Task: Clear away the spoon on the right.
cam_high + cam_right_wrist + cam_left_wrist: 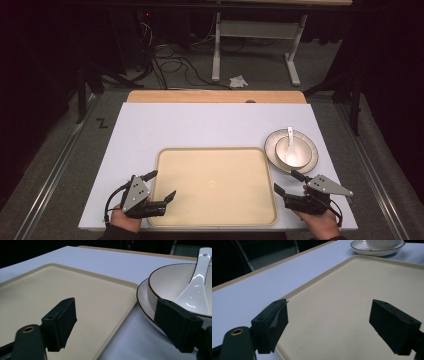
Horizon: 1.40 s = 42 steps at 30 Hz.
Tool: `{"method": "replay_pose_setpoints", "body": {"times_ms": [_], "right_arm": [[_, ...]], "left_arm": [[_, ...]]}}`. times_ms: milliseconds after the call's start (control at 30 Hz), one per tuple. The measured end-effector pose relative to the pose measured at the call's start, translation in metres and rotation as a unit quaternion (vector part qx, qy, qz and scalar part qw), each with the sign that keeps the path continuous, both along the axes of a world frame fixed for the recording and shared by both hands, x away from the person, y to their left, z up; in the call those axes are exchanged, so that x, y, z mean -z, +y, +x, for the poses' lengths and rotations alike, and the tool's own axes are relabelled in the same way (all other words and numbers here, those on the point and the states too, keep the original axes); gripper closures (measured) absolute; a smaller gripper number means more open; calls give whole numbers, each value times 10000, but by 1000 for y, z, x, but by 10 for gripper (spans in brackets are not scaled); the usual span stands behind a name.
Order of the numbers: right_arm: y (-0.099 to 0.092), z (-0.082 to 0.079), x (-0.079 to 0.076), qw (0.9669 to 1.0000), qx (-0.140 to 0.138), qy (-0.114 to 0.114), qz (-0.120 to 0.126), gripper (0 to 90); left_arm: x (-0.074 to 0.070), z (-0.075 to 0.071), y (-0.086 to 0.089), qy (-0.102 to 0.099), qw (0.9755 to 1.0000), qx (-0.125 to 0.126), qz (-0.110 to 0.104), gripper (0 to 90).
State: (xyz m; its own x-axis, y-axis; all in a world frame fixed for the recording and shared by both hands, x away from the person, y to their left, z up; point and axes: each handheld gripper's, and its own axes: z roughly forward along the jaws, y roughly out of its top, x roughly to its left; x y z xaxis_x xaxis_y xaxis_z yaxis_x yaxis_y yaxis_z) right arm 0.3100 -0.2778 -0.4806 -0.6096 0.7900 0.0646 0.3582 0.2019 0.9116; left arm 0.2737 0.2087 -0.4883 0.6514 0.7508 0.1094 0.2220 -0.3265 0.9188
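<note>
A beige tray point(200, 165) point(362, 290) point(50, 290) lies empty on the white table, near its front edge. To its right a white bowl point(291, 150) point(172, 282) sits on a dark-rimmed plate point(272, 142) point(362, 250) point(141, 296), and a white ceramic spoon point(289, 137) point(196, 282) rests in the bowl. My left gripper point(160, 186) point(329, 322) is open over the tray's front left corner, with nothing between its jaws. My right gripper point(289, 182) point(120, 322) is open just off the tray's front right corner, its far jaw close to the plate's near rim.
The white table top point(200, 122) has bare room behind and left of the tray, with a wooden strip point(215, 96) along its far edge. Beyond it stand a table frame point(255, 45), floor cables point(175, 62) and a crumpled white scrap point(238, 80).
</note>
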Motion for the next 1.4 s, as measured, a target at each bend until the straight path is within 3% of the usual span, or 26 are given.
{"method": "replay_pose_setpoints", "body": {"times_ms": [100, 233, 367, 500, 533, 700, 800, 1033, 1200, 1233, 1400], "right_arm": [[-1, 0, -1, 10000, 43, -24, -40, 225], [-2, 0, -3, 9999, 91, -85, -85, 315], [-3, -3, -6, 9993, 250, -245, -136, 465], [-5, -3, -9, 9990, 372, -234, -84, 551], [-6, 0, -11, 9992, 362, -160, 9, 613], [-7, 6, -17, 9989, 448, -135, 64, 675], [-6, 16, -22, 9983, 564, -147, 6, 752], [-5, 40, -26, 9975, 659, -26, -242, 830], [-6, 72, -38, 9948, 918, 68, -436, 900], [-6, 72, -38, 9948, 918, 68, -436, 900], [-6, 105, -49, 9912, 1092, 175, -723, 900]], "left_arm": [[0, 0, 0, 1, 10000, 6, -1, 159], [0, 0, 0, -2, 10000, 12, -2, 159], [-1, 0, 0, -14, 10000, 3, -29, 159], [0, 0, 0, -12, 10000, 5, -30, 159], [-1, 0, 0, -5, 10000, 14, -9, 159], [-1, -1, 0, 2, 10000, 9, -5, 159], [0, 0, 0, 14, 10000, 7, -11, 159], [0, 0, 1, 9, 10000, -9, -59, 159], [0, 0, 2, 7, 10000, -4, -63, 159], [0, 0, 2, 7, 10000, -4, -63, 159], [0, 0, 2, 7, 10000, 2, -65, 159]]}}
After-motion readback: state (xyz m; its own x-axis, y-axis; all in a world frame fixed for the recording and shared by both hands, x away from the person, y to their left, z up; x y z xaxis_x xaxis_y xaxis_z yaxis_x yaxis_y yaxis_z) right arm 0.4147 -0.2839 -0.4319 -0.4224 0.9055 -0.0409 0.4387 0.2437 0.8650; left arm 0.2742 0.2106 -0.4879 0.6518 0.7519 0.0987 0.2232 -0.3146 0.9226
